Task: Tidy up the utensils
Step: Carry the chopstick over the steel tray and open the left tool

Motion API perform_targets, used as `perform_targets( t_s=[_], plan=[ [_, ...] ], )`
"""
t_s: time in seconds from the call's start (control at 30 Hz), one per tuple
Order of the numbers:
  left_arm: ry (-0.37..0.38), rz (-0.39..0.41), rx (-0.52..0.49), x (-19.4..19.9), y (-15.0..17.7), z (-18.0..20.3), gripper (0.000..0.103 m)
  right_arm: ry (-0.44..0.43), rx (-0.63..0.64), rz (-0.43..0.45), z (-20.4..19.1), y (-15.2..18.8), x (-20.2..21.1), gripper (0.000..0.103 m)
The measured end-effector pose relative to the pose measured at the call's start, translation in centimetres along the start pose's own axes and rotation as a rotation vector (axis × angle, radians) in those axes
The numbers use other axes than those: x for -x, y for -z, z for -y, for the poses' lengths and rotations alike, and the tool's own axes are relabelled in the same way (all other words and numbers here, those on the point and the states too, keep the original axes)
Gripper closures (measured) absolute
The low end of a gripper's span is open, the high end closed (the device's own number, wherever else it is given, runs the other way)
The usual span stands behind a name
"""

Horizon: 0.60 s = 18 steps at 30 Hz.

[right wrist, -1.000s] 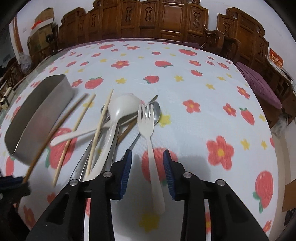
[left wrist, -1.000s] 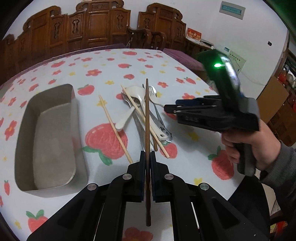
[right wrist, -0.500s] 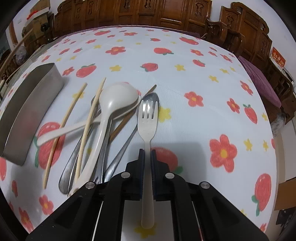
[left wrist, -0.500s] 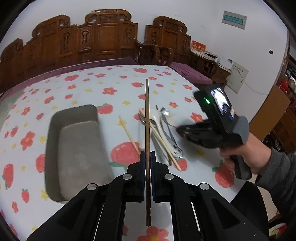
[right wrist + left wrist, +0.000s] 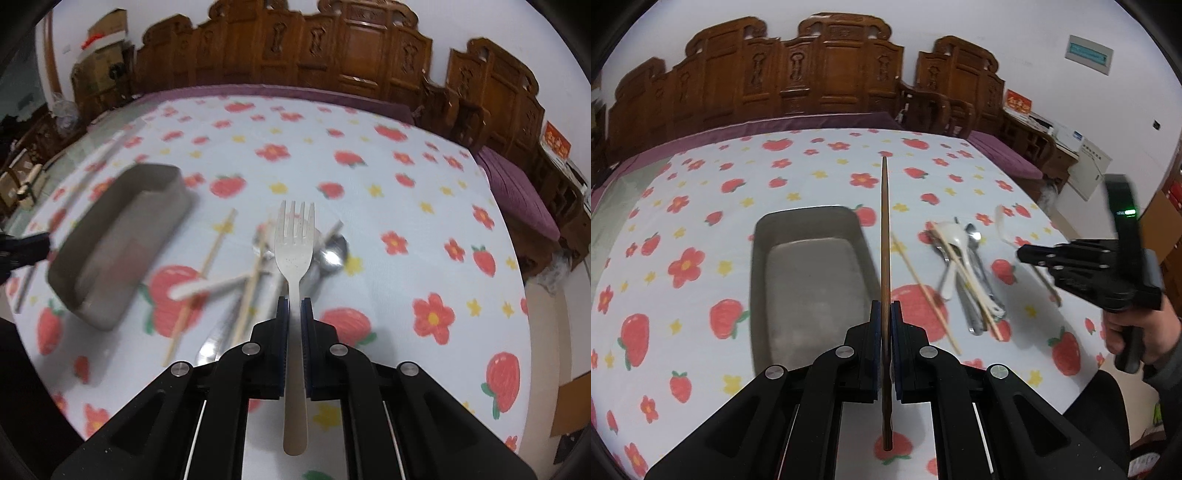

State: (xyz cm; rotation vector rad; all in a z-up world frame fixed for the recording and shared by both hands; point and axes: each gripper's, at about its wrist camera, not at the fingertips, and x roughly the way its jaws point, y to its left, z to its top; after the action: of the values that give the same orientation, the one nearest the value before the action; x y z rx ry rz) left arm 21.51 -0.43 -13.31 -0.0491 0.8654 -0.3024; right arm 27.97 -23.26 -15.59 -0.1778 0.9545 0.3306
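Grippers both clamped: left gripper [image 5: 885,314] on a dark chopstick [image 5: 885,236] above the metal tray [image 5: 809,273]; right gripper [image 5: 294,314] on a white fork [image 5: 294,251], raised over the utensil pile [image 5: 258,266] beside that tray.

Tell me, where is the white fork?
The white fork is clamped in the right gripper, lifted above the utensil pile, right of the metal tray.

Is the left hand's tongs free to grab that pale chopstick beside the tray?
Probably not yet: the left tongs are shut on a dark chopstick. The pale chopstick itself lies uncovered.
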Motion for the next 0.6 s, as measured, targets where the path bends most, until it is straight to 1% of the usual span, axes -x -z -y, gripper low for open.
perform_targets(
  t_s=[0.07, 0.33, 0.6],
  plan=[
    [-0.015, -0.011, 0.011, -0.4, 0.1, -0.7, 0.099, -0.019, 0.012, 0.019, -1.1, -0.5, 0.7, 0.095],
    [-0.035, -0.043, 0.047, -2.3, 0.0, -2.8, 0.099, -0.119, 0.048, 0.062, -6.0, -1.7, 2.0, 0.095],
    [-0.067, -0.084, 0.063, -4.7, 0.1, -3.9, 0.099, -0.168, 0.053, 0.069, -8.6, -2.2, 2.0, 0.095]
  ],
)
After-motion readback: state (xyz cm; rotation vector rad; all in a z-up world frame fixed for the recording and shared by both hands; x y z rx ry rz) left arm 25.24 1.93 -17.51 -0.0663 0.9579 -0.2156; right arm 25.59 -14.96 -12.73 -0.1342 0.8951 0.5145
